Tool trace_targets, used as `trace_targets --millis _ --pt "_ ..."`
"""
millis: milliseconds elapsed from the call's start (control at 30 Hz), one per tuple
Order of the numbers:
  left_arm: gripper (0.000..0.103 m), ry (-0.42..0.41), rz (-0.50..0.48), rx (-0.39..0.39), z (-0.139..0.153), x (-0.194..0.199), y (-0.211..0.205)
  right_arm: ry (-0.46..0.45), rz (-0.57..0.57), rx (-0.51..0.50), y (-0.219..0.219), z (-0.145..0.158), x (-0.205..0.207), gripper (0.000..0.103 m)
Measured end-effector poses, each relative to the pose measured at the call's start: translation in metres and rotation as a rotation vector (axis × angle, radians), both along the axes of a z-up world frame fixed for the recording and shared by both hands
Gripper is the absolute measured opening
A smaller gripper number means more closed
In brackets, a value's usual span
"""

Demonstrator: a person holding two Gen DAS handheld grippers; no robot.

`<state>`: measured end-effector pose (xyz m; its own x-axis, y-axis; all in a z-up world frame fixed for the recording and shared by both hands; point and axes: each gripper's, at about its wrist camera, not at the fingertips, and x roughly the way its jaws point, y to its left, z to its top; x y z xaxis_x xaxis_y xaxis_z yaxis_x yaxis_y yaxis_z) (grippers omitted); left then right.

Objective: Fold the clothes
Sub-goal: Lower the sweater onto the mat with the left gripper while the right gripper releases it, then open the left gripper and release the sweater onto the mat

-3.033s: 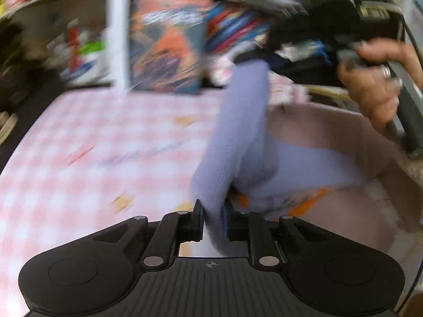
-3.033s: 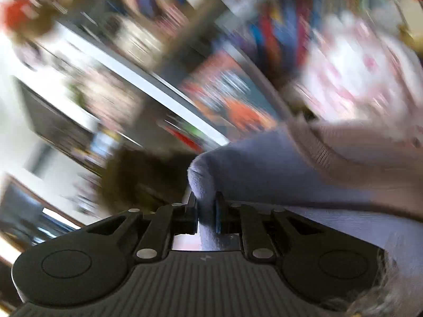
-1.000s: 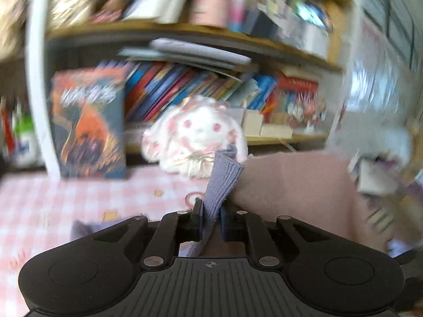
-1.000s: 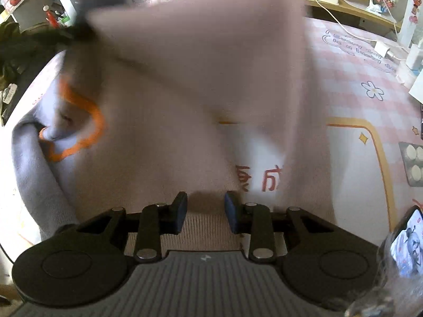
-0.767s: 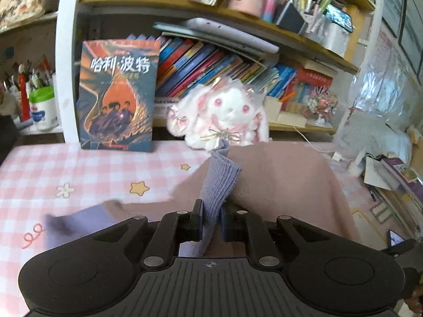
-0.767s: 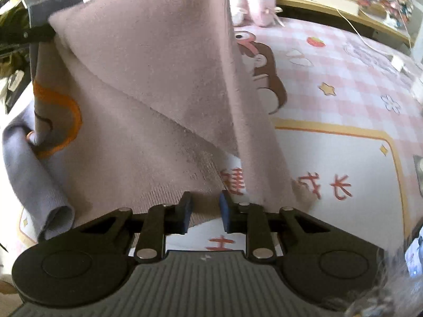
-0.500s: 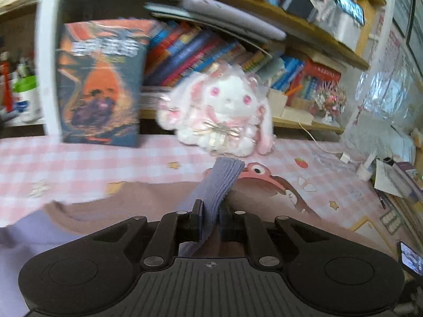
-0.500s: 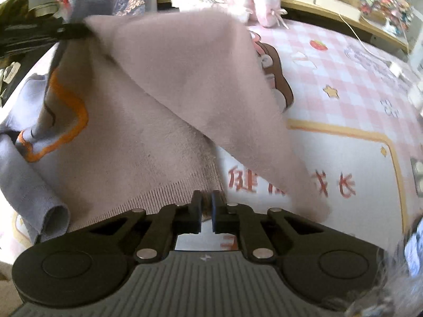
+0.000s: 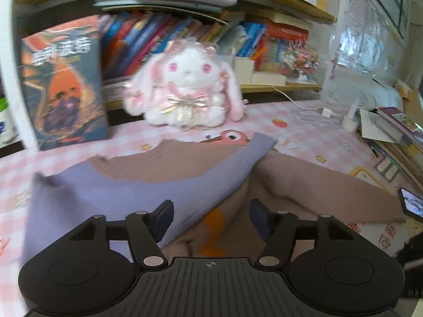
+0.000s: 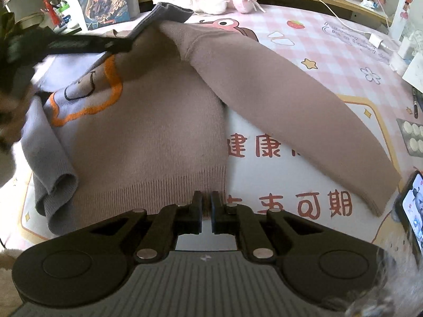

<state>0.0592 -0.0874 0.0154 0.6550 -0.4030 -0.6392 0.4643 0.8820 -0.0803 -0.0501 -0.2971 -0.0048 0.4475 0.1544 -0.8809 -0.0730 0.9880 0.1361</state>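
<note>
A brown knit sweater [image 10: 158,121] with lavender sleeves and an orange-outlined patch lies spread on the pink checked table mat [image 10: 330,52]. One brown sleeve [image 10: 277,100] stretches out to the right. My right gripper [image 10: 206,201] is shut on the ribbed hem at the sweater's near right corner. In the left wrist view my left gripper [image 9: 210,216] stands open above the sweater [image 9: 304,182]. The lavender sleeve [image 9: 148,187] lies loose across the garment, and its cuff [image 9: 264,141] points toward the plush. Nothing sits between the left fingers.
A pink and white plush rabbit [image 9: 185,89] and an upright book [image 9: 63,92] stand at the back before a bookshelf [image 9: 185,34]. A phone [image 10: 412,211] lies at the right edge, near a tray of white rounds [image 10: 412,137]. Cables and chargers [image 9: 349,116] sit at the back right.
My left gripper has opened and let go of the lavender sleeve, which now lies across the sweater. My right gripper has shut on the hem. The raised brown sleeve has dropped flat.
</note>
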Motion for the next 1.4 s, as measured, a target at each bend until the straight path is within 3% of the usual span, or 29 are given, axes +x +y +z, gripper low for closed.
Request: trace_targets --millis 100,367,400,433,467,500,533,667,767,900,1000,1300,1400 --pt "0.065 -0.027 0.012 0.016 0.003 -0.007 -0.002 0.001 0.010 0.000 0.002 0.000 0.000 0.007" --pt "0.064 -0.114 -0.054 0.015 0.016 0.010 -0.063 0.012 0.035 0.018 0.000 0.001 -0.003 0.007" --pt "0.055 -0.114 -0.043 0.011 0.017 0.014 -0.068 0.017 0.036 0.026 -0.002 0.001 -0.004 0.007" --pt "0.038 -0.106 -0.024 0.011 0.017 0.020 -0.070 0.021 0.036 0.033 -0.003 0.001 -0.005 0.007" --pt "0.029 -0.082 0.002 0.003 0.014 0.025 -0.067 0.025 0.037 0.039 -0.005 0.002 -0.007 0.007" --pt "0.009 -0.057 0.029 -0.004 0.012 0.031 -0.063 0.031 0.039 0.043 -0.006 0.002 -0.008 0.007" --pt "0.003 -0.034 0.055 -0.012 0.010 0.037 -0.060 0.037 0.042 0.048 -0.006 0.002 -0.009 0.006" --pt "0.003 -0.092 0.216 -0.152 0.040 0.035 0.007 0.067 0.061 0.062 -0.006 0.000 -0.014 0.005" --pt "0.003 -0.164 0.383 -0.199 0.067 0.026 0.089 0.073 0.067 0.063 -0.003 0.000 -0.014 0.005" --pt "0.003 -0.208 0.597 -0.070 0.073 0.006 0.193 0.074 0.060 0.068 0.000 0.000 -0.012 0.004" --pt "0.003 -0.178 0.684 0.033 0.061 0.001 0.243 0.079 0.052 0.067 0.001 0.001 -0.009 0.004" --pt "0.004 -0.158 0.837 0.166 0.049 0.003 0.319 0.052 -0.026 0.042 -0.002 0.010 -0.007 0.008" --pt "0.011 -0.149 0.873 0.203 0.050 0.000 0.333 0.036 -0.064 0.030 -0.005 0.014 -0.007 0.010"
